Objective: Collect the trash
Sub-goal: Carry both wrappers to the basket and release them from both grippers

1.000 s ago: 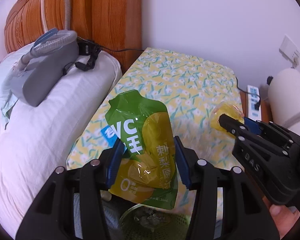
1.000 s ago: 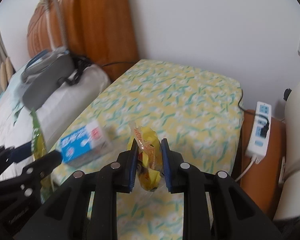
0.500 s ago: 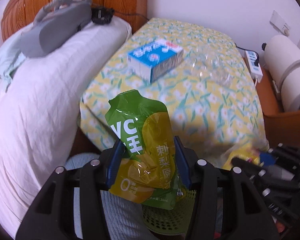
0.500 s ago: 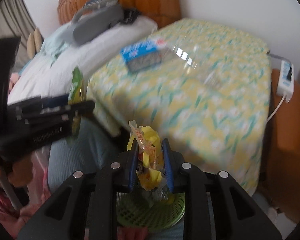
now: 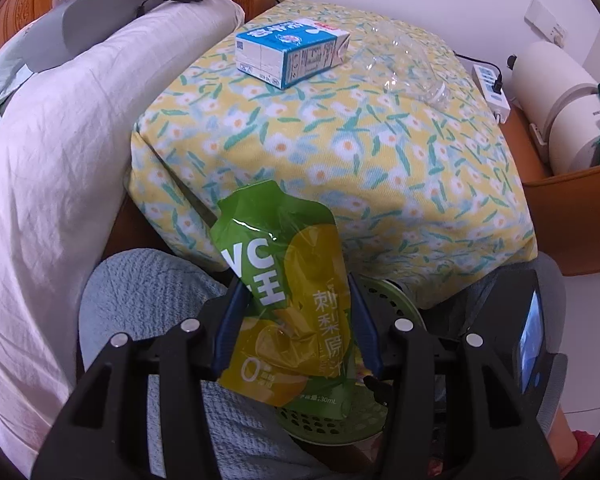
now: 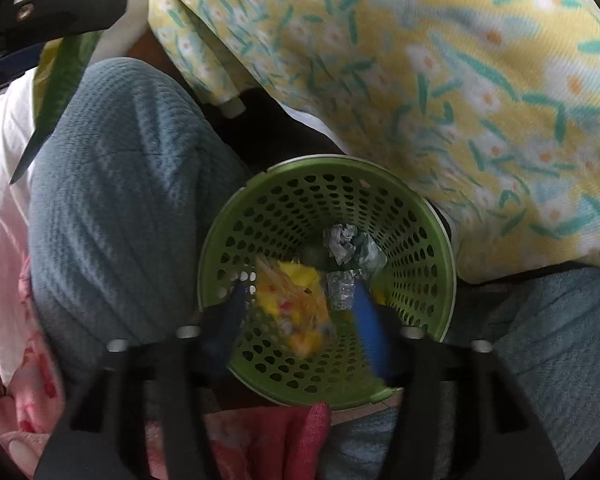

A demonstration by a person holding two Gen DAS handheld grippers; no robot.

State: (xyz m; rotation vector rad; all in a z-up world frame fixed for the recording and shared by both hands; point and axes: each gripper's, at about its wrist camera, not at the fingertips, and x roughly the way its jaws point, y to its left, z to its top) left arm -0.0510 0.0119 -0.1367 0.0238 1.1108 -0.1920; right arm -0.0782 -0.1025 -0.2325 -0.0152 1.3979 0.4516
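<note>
My left gripper (image 5: 296,308) is shut on a green and yellow drink pouch (image 5: 276,240), held upright above a green perforated basket (image 5: 396,308) on the floor. My right gripper (image 6: 302,320) points down into the same basket (image 6: 420,240). Its jaws are opening, and a blurred yellow wrapper (image 6: 288,292) lies loose between them, inside the basket beside crumpled foil (image 6: 344,244). The pads no longer press on the wrapper. A blue and white milk carton (image 5: 292,52) and a clear plastic bottle (image 5: 404,68) lie on the flowered table cover (image 5: 340,152).
A person's legs in blue-grey trousers (image 6: 120,200) flank the basket. White bedding (image 5: 60,140) with a grey device (image 5: 100,16) is on the left. A power strip (image 5: 492,84) and a white cylinder (image 5: 556,92) stand to the right. Pink cloth (image 6: 260,432) lies below the basket.
Both grippers have dropped from over the table to the basket. The right jaws, shut on the yellow wrapper before, have parted and let it go. The left still grips the pouch.
</note>
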